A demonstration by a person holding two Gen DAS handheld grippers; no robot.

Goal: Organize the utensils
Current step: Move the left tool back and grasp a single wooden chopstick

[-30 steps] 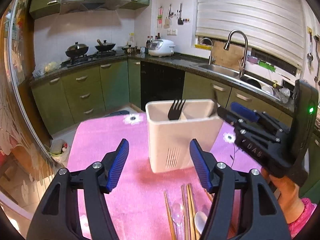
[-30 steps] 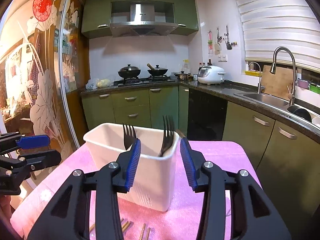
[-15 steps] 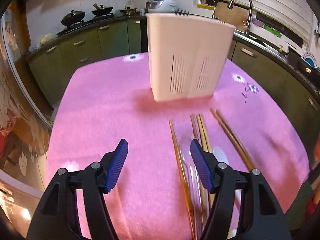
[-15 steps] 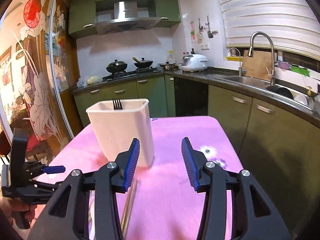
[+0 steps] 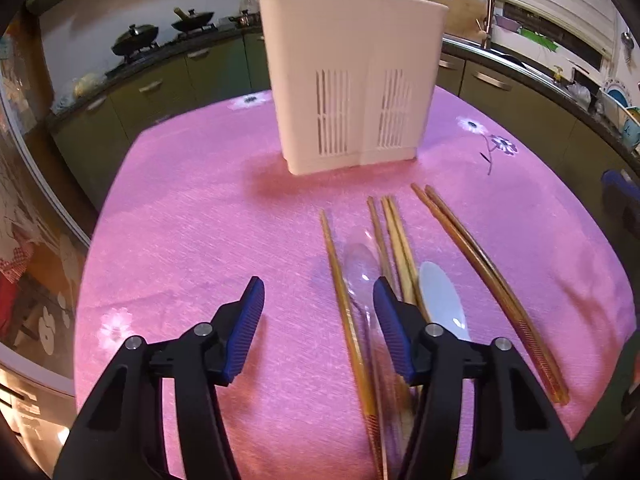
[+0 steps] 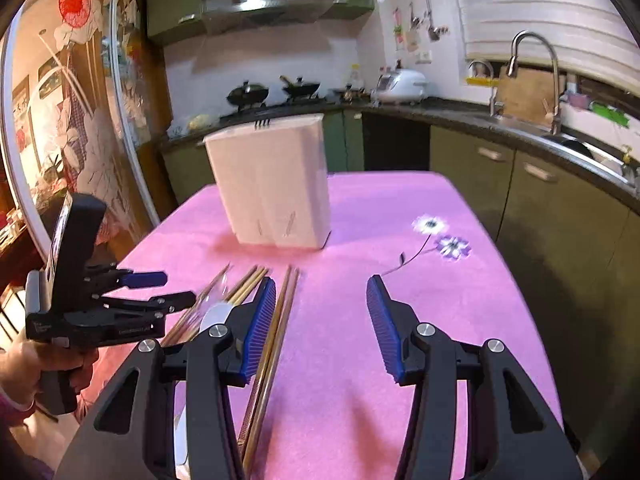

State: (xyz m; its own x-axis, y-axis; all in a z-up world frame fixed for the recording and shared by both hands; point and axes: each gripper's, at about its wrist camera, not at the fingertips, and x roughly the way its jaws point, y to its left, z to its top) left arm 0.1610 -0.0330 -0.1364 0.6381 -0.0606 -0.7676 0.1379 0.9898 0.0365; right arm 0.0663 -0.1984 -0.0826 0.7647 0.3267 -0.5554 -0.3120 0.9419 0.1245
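Observation:
A white utensil holder (image 5: 352, 80) stands upright on the pink tablecloth (image 5: 200, 232); fork tines (image 6: 262, 123) peek over its rim in the right wrist view, where the holder (image 6: 276, 184) also shows. Several wooden chopsticks (image 5: 472, 256) lie in front of it with a clear spoon (image 5: 360, 268) and a white spoon (image 5: 442, 300). My left gripper (image 5: 318, 324) is open and empty, low over the cloth, its right finger beside the clear spoon. My right gripper (image 6: 320, 320) is open and empty above the chopsticks (image 6: 276, 328).
The left gripper (image 6: 100, 304) in a hand shows at the left of the right wrist view. Green cabinets, a stove with pans (image 6: 248, 94) and a sink with tap (image 6: 532, 60) surround the table. A glass door (image 6: 60, 120) stands left.
Both grippers have pulled back from the holder and dropped towards the table. The left one now hovers by the spoons, the right one over the chopsticks.

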